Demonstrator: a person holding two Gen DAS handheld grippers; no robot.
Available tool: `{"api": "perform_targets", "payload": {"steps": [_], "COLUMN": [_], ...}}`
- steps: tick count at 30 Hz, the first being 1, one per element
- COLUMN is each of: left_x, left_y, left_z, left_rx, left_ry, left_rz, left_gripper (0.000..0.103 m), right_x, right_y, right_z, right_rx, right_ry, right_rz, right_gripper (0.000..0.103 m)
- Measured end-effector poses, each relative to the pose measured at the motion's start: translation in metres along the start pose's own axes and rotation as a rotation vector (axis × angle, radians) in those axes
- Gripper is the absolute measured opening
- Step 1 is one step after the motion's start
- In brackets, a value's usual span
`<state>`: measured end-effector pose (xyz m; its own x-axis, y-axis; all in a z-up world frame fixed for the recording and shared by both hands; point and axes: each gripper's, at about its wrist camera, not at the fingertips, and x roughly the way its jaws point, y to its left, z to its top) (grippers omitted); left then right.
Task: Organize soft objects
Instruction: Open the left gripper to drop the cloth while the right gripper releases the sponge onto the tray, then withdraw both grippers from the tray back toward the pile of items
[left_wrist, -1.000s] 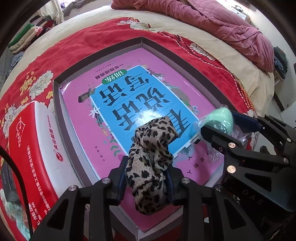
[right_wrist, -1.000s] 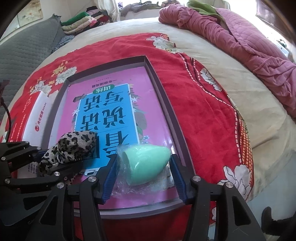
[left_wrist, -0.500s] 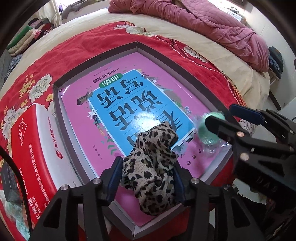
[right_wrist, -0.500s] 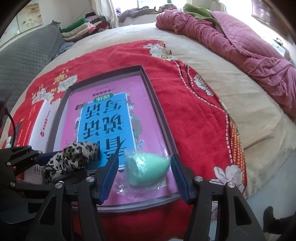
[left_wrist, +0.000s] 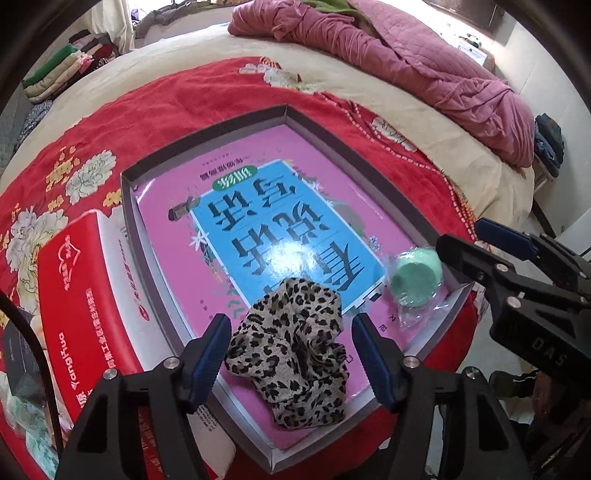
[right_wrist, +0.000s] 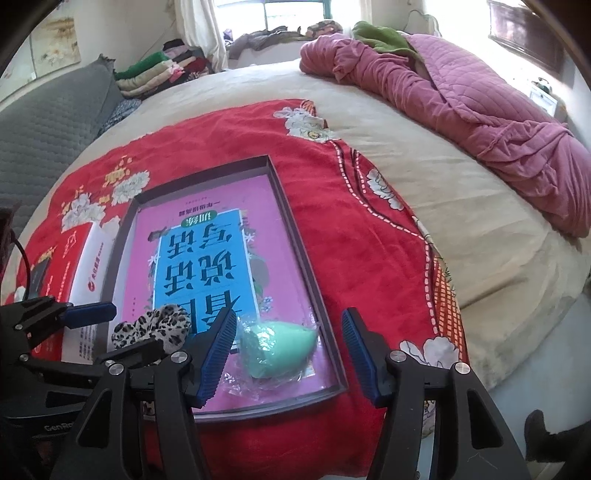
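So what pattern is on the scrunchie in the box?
Leopard print, tan with black spots; the scrunchie shows best in the left wrist view.

Leopard-print fabric scrunchie (left_wrist: 291, 347), tan with black spots; mint-green egg-shaped sponge (left_wrist: 415, 277); pink-and-blue glossy book (left_wrist: 258, 229); red floral blanket (left_wrist: 177, 99); mauve quilted duvet (left_wrist: 424, 62), upper right.

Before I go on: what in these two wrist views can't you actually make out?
- Leopard scrunchie: right wrist view shows only part; the left gripper covers the rest.
- Green sponge: crinkled clear wrap blurs its surface in both views.
- Red carton: its near end is cut off behind the left gripper in the left wrist view.
- Folded clothes: too small to count.
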<state>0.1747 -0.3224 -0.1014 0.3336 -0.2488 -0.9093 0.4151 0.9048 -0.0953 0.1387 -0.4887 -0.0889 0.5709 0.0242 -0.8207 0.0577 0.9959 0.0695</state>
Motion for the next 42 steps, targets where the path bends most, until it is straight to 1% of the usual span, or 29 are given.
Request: {"api": "perform_targets", "payload": {"steps": [5,12,17,20,21,23,26,30,32,38,42], "left_x": [-0.018,-0.043,-0.058,-0.067,-0.070,-0.076,-0.087,-0.108,-0.117,-0.140,-0.149], "left_y": [0.002,0.015,0.024,0.031,0.033,0.038,0.045,0.060,0.067,0.090,0.102], "left_z": [0.004,0.007,0.000,-0.006,-0.008,-0.012,-0.018,-0.026,-0.029,-0.038,-0.044], "left_rx": [-0.005,-0.034,-0.044,-0.052,-0.053,-0.052,-0.052,-0.075,-0.083,-0.109,-0.126], "left_ry": [-0.049,-0.095,-0.118,-0.131,-0.134,-0.138,-0.147,-0.182,-0.196,-0.224,-0.228], "left_rz": [-0.004,0.010,0.016,0.026,0.036,0.041,0.053,0.056,0.062,0.076,0.078], "left_gripper": [0.068,0.069,0.069,0.069,0.069,0.069,0.069,0.069,0.069,0.069,0.069], "right_x": [-0.004,-0.019,-0.037,-0.047,-0.050,-0.060,-0.074,-0.094,-0.101,-0.121,-0.132], "right_y": [0.000,0.007,0.019,0.023,0.024,0.031,0.039,0.053,0.060,0.083,0.101], "right_z": [0.001,0.004,0.002,0.000,0.000,-0.001,-0.001,0.001,0.002,0.002,0.002], "right_rx": [-0.003,0.009,0.001,0.028,0.030,0.029,0.036,0.033,0.037,0.034,0.014], "right_ry": [-0.001,-0.031,-0.079,-0.100,-0.103,-0.122,-0.146,-0.182,-0.197,-0.234,-0.251], "right_rz": [-0.020,-0.024,-0.060,-0.070,-0.074,-0.092,-0.094,-0.091,-0.074,-0.069,-0.052], "right_gripper": [0.061,0.062,0.062,0.066,0.069,0.070,0.071,0.074,0.074,0.074,0.075]}}
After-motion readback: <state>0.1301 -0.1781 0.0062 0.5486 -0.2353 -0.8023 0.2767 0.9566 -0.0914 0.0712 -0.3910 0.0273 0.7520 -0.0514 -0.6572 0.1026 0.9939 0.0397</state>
